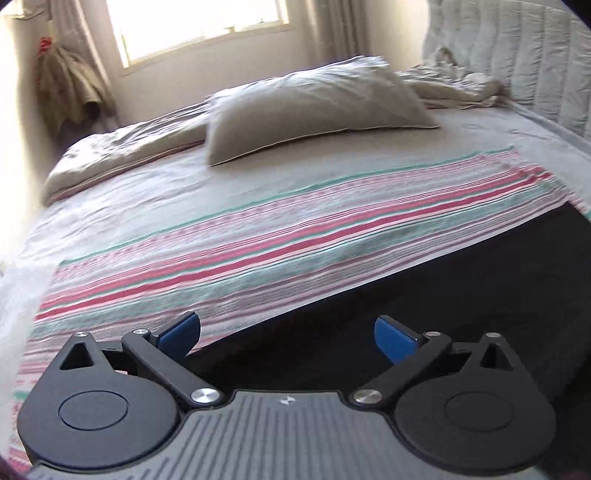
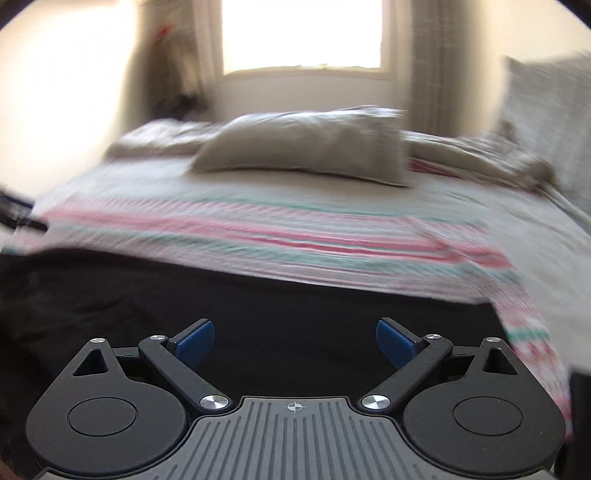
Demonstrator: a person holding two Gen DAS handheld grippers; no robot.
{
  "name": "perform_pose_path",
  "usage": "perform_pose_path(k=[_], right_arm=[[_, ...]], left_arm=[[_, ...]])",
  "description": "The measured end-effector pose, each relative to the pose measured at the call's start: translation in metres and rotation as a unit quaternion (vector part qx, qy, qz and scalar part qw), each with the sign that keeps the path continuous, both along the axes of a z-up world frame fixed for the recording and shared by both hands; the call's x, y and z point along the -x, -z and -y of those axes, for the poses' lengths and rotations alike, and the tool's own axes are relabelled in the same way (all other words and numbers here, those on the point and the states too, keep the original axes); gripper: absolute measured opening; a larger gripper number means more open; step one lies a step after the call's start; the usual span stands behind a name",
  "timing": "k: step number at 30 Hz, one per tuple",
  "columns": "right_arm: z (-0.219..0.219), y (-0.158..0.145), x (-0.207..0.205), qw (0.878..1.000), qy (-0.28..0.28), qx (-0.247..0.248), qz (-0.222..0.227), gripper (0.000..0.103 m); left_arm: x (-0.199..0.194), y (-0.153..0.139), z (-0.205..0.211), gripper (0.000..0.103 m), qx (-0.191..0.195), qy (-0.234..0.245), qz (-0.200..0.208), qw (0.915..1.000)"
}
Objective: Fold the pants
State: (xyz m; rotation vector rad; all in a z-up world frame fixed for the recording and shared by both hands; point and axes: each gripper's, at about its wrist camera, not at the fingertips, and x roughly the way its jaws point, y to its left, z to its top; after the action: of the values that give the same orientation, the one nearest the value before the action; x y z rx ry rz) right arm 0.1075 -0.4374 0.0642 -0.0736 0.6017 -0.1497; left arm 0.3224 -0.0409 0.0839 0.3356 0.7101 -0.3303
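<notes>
The black pants [image 1: 443,288] lie flat on the near part of the bed, on a striped pink and teal blanket [image 1: 258,243]. In the left wrist view they fill the lower right. My left gripper [image 1: 287,338] is open and empty, just above the pants' left edge. In the right wrist view the pants [image 2: 184,302] spread across the lower half, with their far edge straight. My right gripper [image 2: 294,341] is open and empty above the dark cloth. The right view is blurred.
A grey pillow [image 1: 314,107] lies across the middle of the bed, also in the right wrist view [image 2: 306,147]. A crumpled duvet [image 1: 122,155] lies behind it. A padded headboard [image 1: 517,55] stands at right. A window [image 2: 301,33] is on the far wall.
</notes>
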Motion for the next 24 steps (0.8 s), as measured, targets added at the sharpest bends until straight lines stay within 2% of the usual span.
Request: perform_pose_path(k=[3,6,10,13,16,22,23,24], right_arm=[[-0.029,-0.003,-0.029,0.998,-0.061,0.01,-0.021,0.096],[-0.052,-0.004,-0.058,0.994,-0.109,0.004,-0.032,0.096],[-0.074,0.002,-0.104,0.987,-0.148,0.006,-0.058,0.096],[-0.086,0.017,-0.143,0.982,-0.17,0.025,-0.083,0.096],[-0.094,0.038,-0.178,0.977,-0.177,0.05,-0.109,0.096],[-0.087,0.077,-0.23,0.971,-0.162,0.081,-0.156,0.09],[-0.083,0.081,-0.234,0.971,-0.159,0.082,-0.158,0.089],[-0.079,0.083,-0.239,0.971,-0.159,0.079,-0.158,0.089]], left_arm=[[-0.01,0.005,-0.025,0.103,-0.011,0.0,0.003,0.9999],[-0.023,0.016,-0.047,0.103,-0.038,0.011,0.014,0.9991],[-0.046,0.031,-0.068,0.102,-0.054,0.027,0.002,0.9982],[-0.063,0.048,-0.081,0.102,-0.055,0.043,-0.013,0.9975],[-0.081,0.064,-0.088,0.097,-0.048,0.057,-0.033,0.9967],[-0.1,0.089,-0.103,0.081,-0.015,0.085,-0.068,0.994],[-0.102,0.091,-0.105,0.069,0.003,0.091,-0.071,0.9933],[-0.103,0.092,-0.108,0.051,0.025,0.096,-0.076,0.9922]])
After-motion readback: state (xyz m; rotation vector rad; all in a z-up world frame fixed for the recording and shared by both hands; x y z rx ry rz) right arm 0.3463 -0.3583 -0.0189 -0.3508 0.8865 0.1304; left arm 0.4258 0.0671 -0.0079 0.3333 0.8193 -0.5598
